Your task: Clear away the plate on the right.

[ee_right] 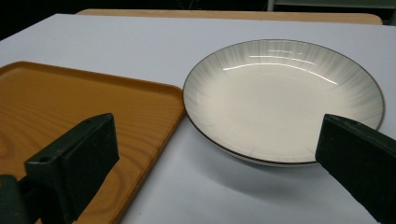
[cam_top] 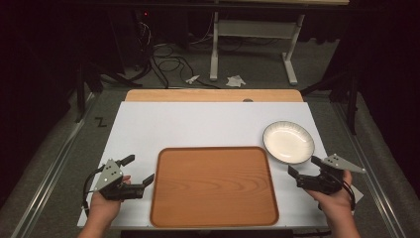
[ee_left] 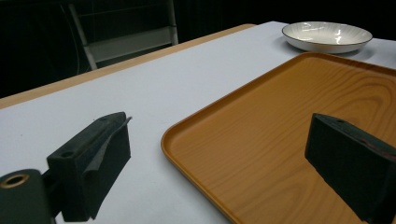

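Both tools gape wide: left tool (cam_top: 138, 169) beside the tray (cam_top: 214, 220), right tool (cam_top: 303, 165) seemingly short of the plate (cam_top: 288, 142).

A big white sheet (cam_top: 198, 124) covers most of the table. A strip of light brown table top (cam_top: 213, 95) peeks out at its far edge. The floor (cam_top: 59, 148) is grey carpet. A black letter Z (cam_top: 100, 121) is marked on it, left of the table. Farther back, black cables (cam_top: 168, 62) lie in loops. A white metal stand (cam_top: 214, 49) is there too, with two crumpled bits of white paper (cam_top: 236, 80) near its feet.
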A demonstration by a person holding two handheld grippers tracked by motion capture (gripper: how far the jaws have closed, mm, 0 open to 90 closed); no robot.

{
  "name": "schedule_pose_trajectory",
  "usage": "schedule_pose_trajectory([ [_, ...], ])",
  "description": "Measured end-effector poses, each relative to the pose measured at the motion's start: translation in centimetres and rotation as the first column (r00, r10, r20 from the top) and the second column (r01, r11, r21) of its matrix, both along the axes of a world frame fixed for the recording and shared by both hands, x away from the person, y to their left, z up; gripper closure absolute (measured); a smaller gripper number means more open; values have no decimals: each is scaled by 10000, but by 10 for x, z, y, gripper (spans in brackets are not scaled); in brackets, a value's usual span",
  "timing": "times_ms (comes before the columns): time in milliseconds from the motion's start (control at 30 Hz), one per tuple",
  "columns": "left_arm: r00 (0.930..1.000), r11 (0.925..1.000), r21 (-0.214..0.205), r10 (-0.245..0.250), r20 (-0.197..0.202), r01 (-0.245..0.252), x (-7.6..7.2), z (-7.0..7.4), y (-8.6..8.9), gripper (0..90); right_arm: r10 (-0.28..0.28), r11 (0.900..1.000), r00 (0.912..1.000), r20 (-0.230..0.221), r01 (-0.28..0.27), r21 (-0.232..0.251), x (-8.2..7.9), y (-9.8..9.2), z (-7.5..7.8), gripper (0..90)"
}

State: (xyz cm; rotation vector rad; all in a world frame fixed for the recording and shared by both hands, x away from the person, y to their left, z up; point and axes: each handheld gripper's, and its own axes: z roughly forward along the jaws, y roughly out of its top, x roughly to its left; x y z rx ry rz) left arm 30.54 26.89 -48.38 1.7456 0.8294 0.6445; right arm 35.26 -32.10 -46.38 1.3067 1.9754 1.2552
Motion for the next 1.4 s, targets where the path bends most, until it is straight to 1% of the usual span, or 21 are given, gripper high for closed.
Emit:
schedule_pose_trajectory([
  [67, 10000, 10000, -37, -4, 13, 4, 1, 0, 0, 74, -143, 9999, 9999, 3, 143, 26, 0, -5, -1, 0],
  [167, 10000, 10000, -56, -13, 31, 14, 2, 1, -1, 74, -430, 9989, 9991, -52, 431, 209, -2, -11, -1, 0],
  [200, 10000, 10000, -59, -16, 39, 17, 2, 1, -2, 74, -428, 9989, 9991, 28, 427, 191, -2, -13, -1, 0],
  [267, 10000, 10000, -62, -18, 52, 18, 3, 0, -2, 74, -565, 9980, 9984, -26, 566, 299, -4, -14, 0, 0],
  [433, 9999, 10000, 7, -6, 104, 6, 2, 1, -2, 74, -579, 9981, 9983, 18, 578, 215, -5, -12, 1, 0],
  [633, 9999, 10000, 54, 12, 132, -12, 2, 1, -1, 73, -635, 9978, 9980, -42, 636, 183, -3, -13, 0, 0],
  [733, 9999, 10000, 33, -10, 122, 10, 2, 1, -2, 70, -689, 9973, 9976, -88, 691, 230, -2, -15, 0, 0],
  [767, 9999, 10000, 16, -8, 119, 8, 2, 1, -2, 70, -717, 9970, 9972, -186, 722, 280, -2, -15, 0, 0],
  [833, 9999, 10000, 7, -19, 103, 18, 2, 0, -2, 70, -691, 9973, 9973, -244, 696, 223, -2, -14, -1, 0],
  [933, 9999, 10000, 21, -85, 88, 85, 2, 0, -3, 70, -663, 9977, 9977, -154, 665, 163, -1, -12, 0, 0],
  [1000, 9999, 9999, 38, -119, 101, 119, 2, 0, -3, 69, -720, 9971, 9972, -181, 724, 227, -1, -10, 2, 0],
  [1100, 9999, 10000, -7, -94, 96, 94, 3, 0, -3, 69, -784, 9968, 9969, -88, 786, 161, 3, -9, 5, 0],
  [1133, 9999, 10000, -41, -77, 104, 77, 3, 0, -2, 69, -834, 9963, 9964, -129, 836, 201, 4, -8, 7, 0],
  [1300, 9999, 9999, -84, -73, 119, 74, 2, 0, 0, 69, -852, 9964, 9963, -96, 852, -32, 16, -2, 15, 0],
  [1400, 9999, 9999, -112, -92, 127, 94, 2, 0, 0, 69, -830, 9964, 9964, -189, 826, -183, 24, 2, 17, 0],
])
